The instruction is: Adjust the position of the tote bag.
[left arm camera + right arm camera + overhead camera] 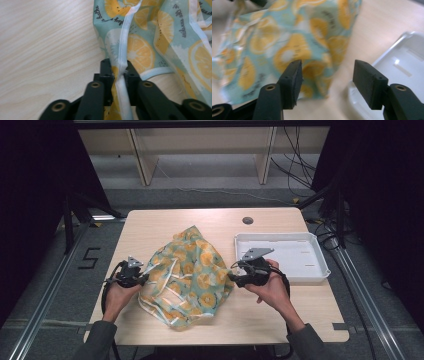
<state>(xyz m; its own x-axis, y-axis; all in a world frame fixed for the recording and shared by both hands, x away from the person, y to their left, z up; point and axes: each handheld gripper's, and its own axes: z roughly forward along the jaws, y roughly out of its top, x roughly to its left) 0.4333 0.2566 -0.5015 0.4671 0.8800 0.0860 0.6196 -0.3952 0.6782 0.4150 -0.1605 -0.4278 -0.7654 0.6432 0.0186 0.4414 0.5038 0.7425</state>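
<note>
While left gripper (119, 71) pinches cloth (140, 47) hem, right gripper (325, 82) agape

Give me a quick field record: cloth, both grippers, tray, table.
cloth: lemon-print cloth, crumpled in a heap at the middle of the table
left gripper: left gripper shut on the cloth's white hem at its left edge
right gripper: right gripper open, nothing between the jaws, cloth just ahead of it
tray: white tray right of the cloth, nothing in it
table: light wood table
</note>
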